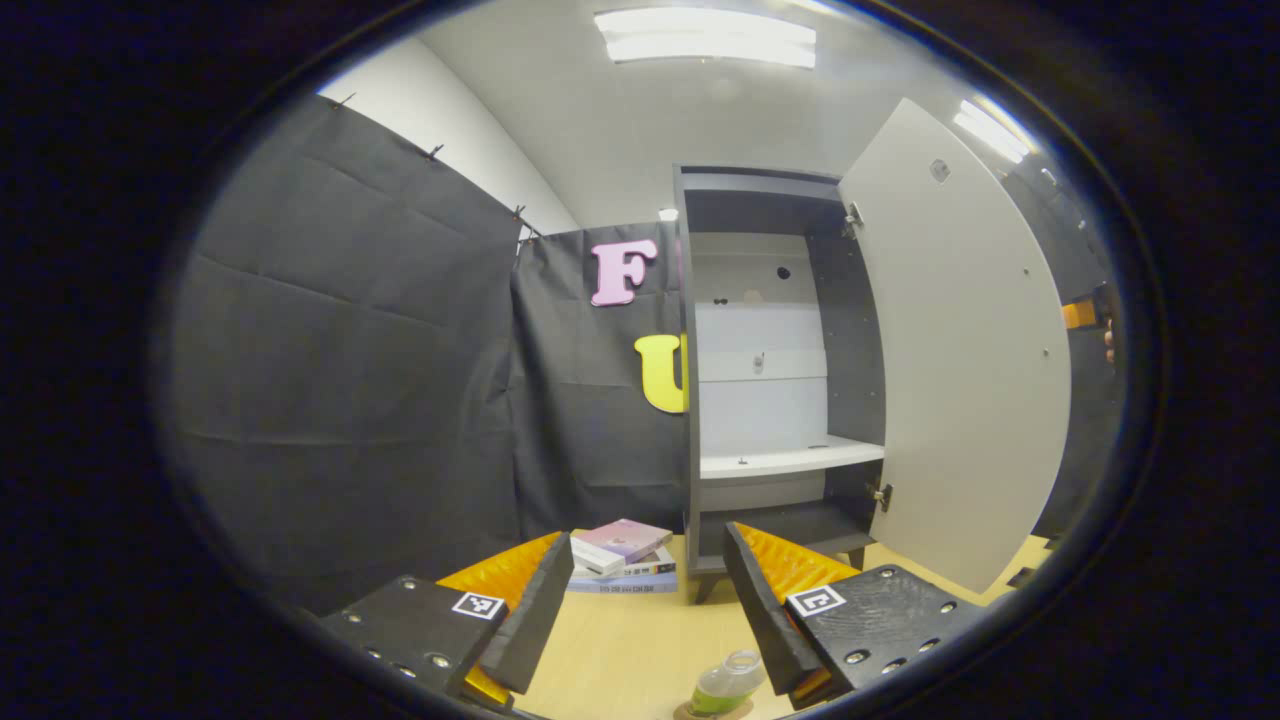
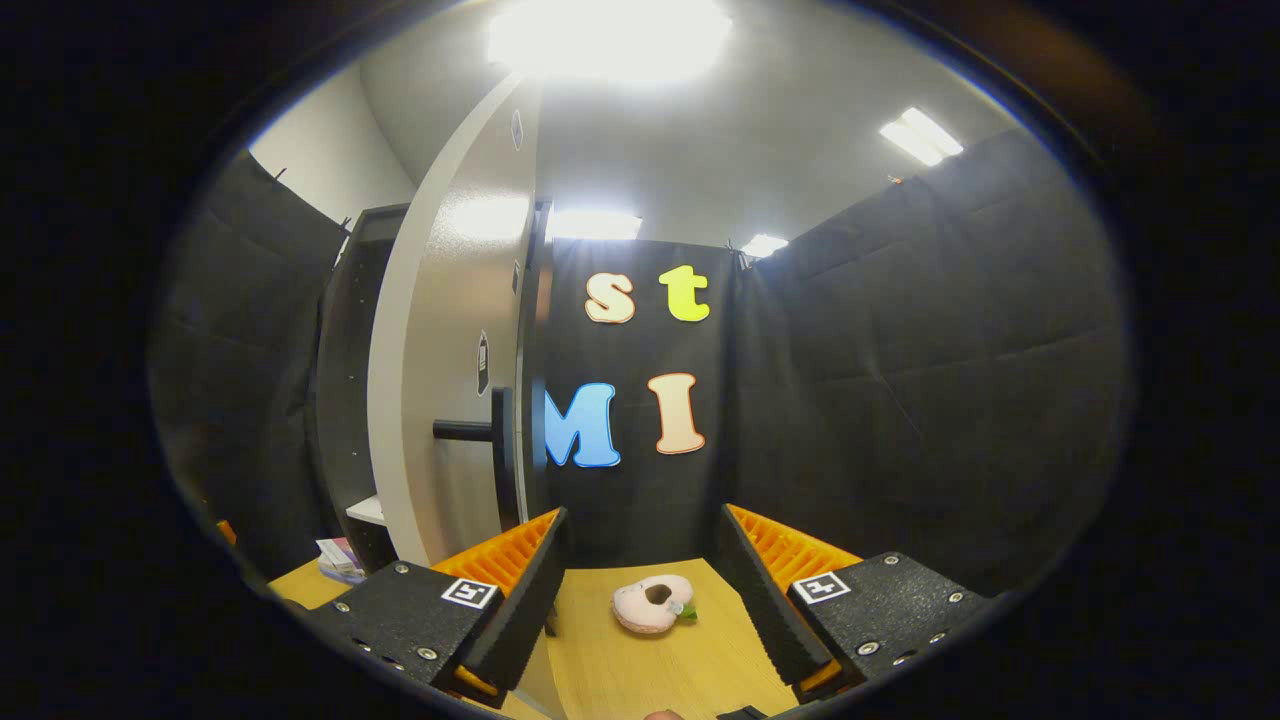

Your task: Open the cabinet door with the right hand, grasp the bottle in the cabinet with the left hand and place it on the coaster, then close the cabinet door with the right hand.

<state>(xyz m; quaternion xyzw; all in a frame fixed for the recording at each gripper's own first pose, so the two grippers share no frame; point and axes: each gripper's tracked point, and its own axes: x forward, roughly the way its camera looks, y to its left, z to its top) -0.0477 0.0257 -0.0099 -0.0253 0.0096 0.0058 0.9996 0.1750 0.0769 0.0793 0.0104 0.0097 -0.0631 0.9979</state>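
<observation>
Tall dark cabinet [image 1: 765, 380] at centre frame in the left gripper view, standing on the pale wooden table [image 1: 620, 650], interior pale at the back, one white shelf [image 1: 790, 460] low inside with nothing resting on it. Cabinet door [image 1: 955, 370] swung wide open to the right of centre, pale inner face toward the camera, hinged along the cabinet's right side. Same door [image 2: 450, 350] left of centre in the right gripper view, seen nearly edge-on, with its dark bar handle [image 2: 485, 430] jutting out at mid height.

Stack of books [image 1: 622, 560] lower centre in the left gripper view, lying flat on the table just left of the cabinet's foot.

Left gripper [image 1: 640, 610] along the bottom of its own view, jaws spread wide, gripping nothing. Right gripper [image 2: 640, 590] along the bottom of its view, also spread wide and empty, apart from the door handle.

Bottle [image 1: 728, 682] at the bottom edge of the left gripper view, green liquid inside, upright on the round coaster [image 1: 712, 710], just beside the inner edge of the right-hand finger [image 1: 770, 620]; contact with that finger impossible to tell.

Small pink ring-shaped plush [image 2: 655, 603] lower centre in the right gripper view, lying on the table between the two fingers but farther off.
</observation>
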